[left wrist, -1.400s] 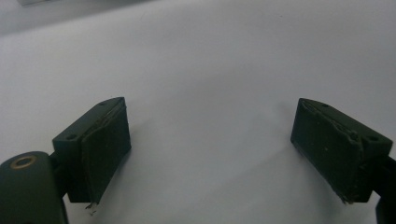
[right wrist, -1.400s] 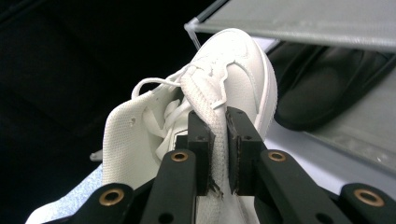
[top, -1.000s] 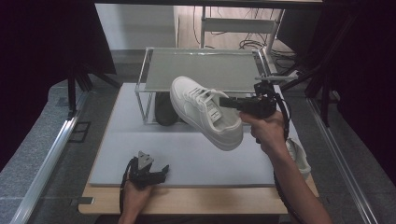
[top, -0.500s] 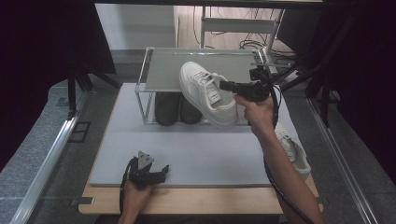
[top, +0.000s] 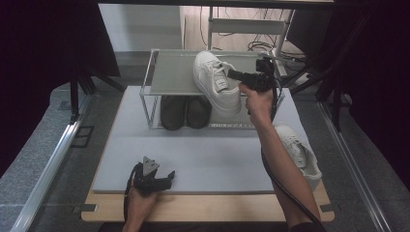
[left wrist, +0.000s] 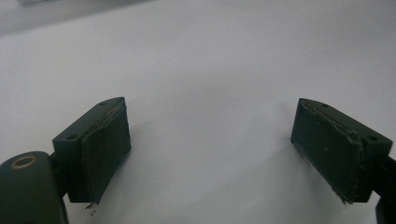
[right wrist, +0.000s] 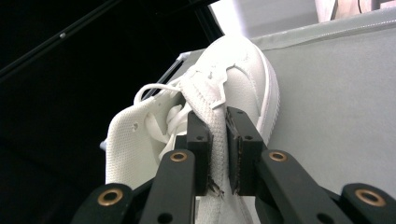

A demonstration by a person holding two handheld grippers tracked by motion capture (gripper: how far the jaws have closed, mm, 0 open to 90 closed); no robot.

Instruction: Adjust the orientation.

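Note:
A white sneaker [top: 216, 82] hangs over the top shelf of a metal rack [top: 167, 72], toe pointing away from me. My right gripper [top: 237, 75] is shut on the sneaker's side wall; in the right gripper view the jaws pinch the white collar fabric [right wrist: 217, 140] between the pads. A second white sneaker [top: 297, 152] lies on the grey mat [top: 193, 154] at the right. My left gripper [top: 167, 178] rests low at the mat's near edge, jaws wide apart over bare mat, with one of its pads [left wrist: 105, 149] showing nothing against it.
A pair of dark shoes [top: 186, 111] stands on the rack's lower level. The rack sits at the mat's far side. The wooden table edge [top: 203, 210] runs along the front. Metal rails and dark curtains flank both sides.
My right gripper has carried the white sneaker away from me and up, from above the mat in front of the rack to over the rack's top shelf. The left gripper has stayed put.

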